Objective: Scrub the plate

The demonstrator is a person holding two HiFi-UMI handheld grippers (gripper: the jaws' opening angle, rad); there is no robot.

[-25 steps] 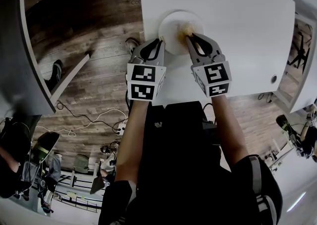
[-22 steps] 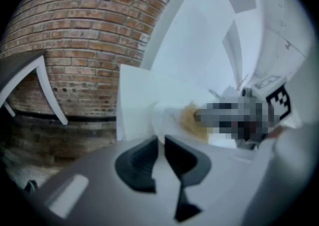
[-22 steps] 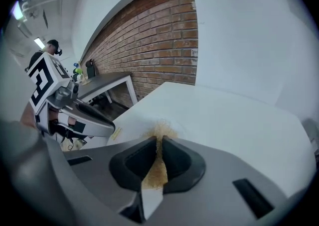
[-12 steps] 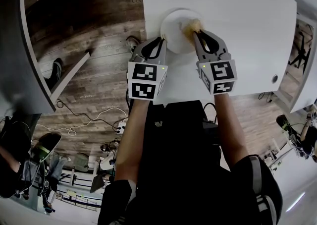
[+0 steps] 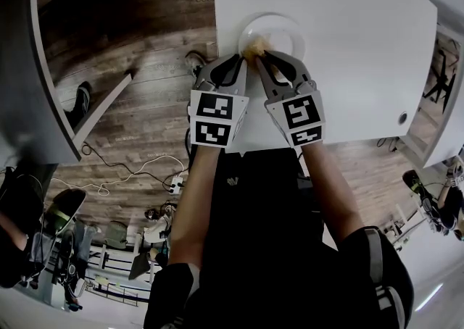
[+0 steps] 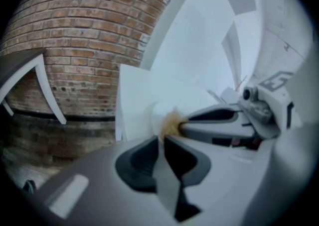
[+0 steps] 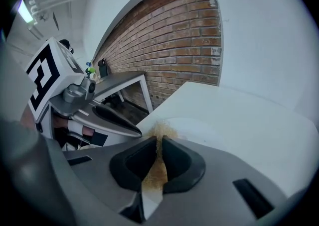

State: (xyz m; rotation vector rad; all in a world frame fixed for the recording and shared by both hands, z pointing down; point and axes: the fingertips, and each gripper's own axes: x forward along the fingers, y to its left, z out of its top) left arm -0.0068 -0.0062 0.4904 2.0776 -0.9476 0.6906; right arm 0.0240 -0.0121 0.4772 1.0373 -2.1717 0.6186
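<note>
From above, the white plate [image 5: 281, 30] sits by the table's [image 5: 348, 67] edge. Left gripper view: the left gripper [image 6: 161, 138] pinches the plate's rim. Right gripper view: the right gripper [image 7: 160, 140] squeezes a soft scrubber [image 7: 160, 130]. The plate looks hard, slippery and breakable, so hold its rim.

A white plate [image 5: 283, 34] is sitting on a white table [image 5: 362, 52], with a tan-gold scrubber [image 5: 253, 51] showing at its lower left. The left gripper [image 5: 239, 58] and right gripper [image 5: 262, 53] are looking grey, sporting black-and-white square-patterned cubes.
</note>
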